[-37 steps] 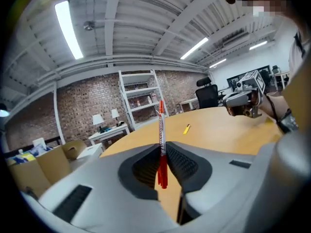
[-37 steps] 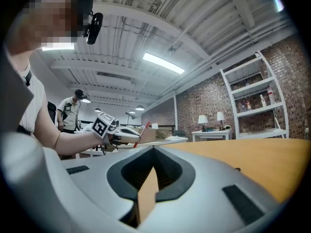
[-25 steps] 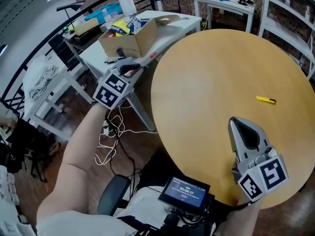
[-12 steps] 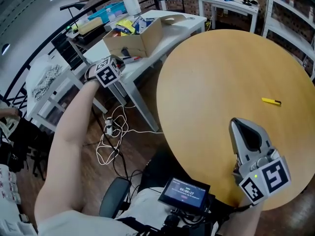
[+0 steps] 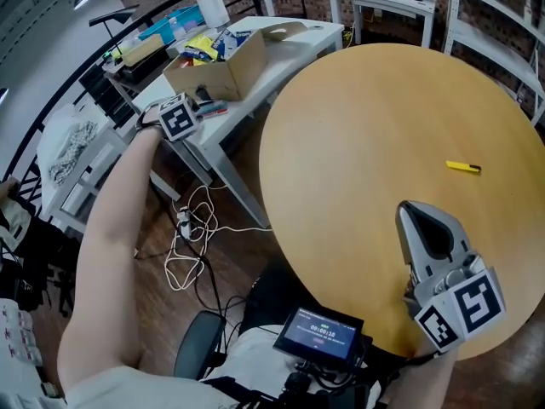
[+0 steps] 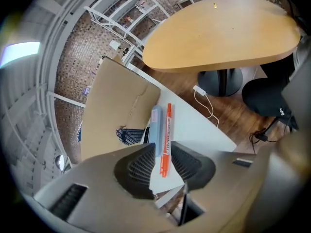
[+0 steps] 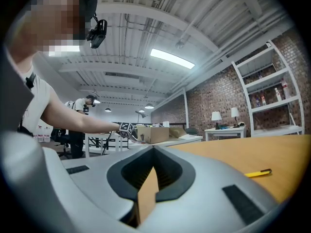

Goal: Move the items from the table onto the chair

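Yellow pen (image 5: 462,167) lies on the round table (image 5: 358,126) in the head view, well apart from the right gripper (image 5: 408,209); the left gripper (image 5: 201,106) reaches the white table (image 5: 294,48) beside a cardboard box (image 5: 223,73); left gripper view: jaws opening, an orange pen (image 6: 165,135) between them; right gripper view: jaws pressed together, empty.

Yellow pen (image 5: 462,167) on round wood tbl (image 5: 358,126)
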{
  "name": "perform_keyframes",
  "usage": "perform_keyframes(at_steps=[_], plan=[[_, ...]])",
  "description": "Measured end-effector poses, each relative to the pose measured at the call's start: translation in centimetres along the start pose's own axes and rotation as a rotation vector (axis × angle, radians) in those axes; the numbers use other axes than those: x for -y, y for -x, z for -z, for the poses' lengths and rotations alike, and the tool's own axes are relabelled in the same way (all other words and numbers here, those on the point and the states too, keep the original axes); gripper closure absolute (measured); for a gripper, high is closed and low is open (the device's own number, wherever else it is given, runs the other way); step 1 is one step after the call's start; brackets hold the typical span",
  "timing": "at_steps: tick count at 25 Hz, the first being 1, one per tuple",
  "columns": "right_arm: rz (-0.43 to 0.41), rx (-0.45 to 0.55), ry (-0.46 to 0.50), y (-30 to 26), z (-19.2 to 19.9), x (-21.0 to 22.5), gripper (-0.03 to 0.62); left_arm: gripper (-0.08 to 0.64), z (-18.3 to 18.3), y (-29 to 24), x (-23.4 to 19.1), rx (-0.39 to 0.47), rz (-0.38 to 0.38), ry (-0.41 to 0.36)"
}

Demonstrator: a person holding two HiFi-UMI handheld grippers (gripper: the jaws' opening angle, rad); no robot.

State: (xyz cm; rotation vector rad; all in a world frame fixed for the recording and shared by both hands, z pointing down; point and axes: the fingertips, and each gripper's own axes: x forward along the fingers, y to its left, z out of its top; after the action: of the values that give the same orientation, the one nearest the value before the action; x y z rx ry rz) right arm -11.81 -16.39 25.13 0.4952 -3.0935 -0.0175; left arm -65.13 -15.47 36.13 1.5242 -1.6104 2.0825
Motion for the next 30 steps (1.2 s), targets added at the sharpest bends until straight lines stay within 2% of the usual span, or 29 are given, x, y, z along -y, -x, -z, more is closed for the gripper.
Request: perform_keyframes(at_steps=[4,8,12,16,19,21,24,27,30], plan=[[-0.007,0.003,0.001,-0.1,-0.1,-0.1,0.584,0.425,0.2,0.5,-0.7,-0.005,-0.04,-0.006],[-0.008,0.012,-0.002,0.1,-0.3,-0.1,0.584,0.446,-1.8,1.9,-0.5,0.084,-0.058,0.033],[-0.005,0.022,0.001,0.4,-0.4,-0.2,0.584,0.536,-6.8,5.4,1.8,0.287,-0.024,0.15],[0.004,0.033,0.003,0.9,-0.6,0.2,0.584,0.54,-12.0,9.3,4.0,0.51,0.001,0.225],[0.019,0.039,0.001,1.4,-0.6,0.6,0.584,0.54,-16.6,13.5,6.4,0.703,0.078,0.326],[0.027,0.04,-0.001,1.7,-0.5,0.9,0.584,0.54,-19.4,16.1,8.1,0.81,0.123,0.36],[0.037,0.042,-0.002,2.3,-0.5,1.3,0.584,0.54,-23.2,19.8,10.4,0.949,0.192,0.409],[0.061,0.043,0.0,3.5,-0.4,1.9,0.584,0.54,-26.8,23.2,12.7,1.094,0.293,0.474],[0.088,0.039,0.002,4.7,-0.3,2.5,0.584,0.541,-29.6,25.7,14.8,1.188,0.349,0.48]])
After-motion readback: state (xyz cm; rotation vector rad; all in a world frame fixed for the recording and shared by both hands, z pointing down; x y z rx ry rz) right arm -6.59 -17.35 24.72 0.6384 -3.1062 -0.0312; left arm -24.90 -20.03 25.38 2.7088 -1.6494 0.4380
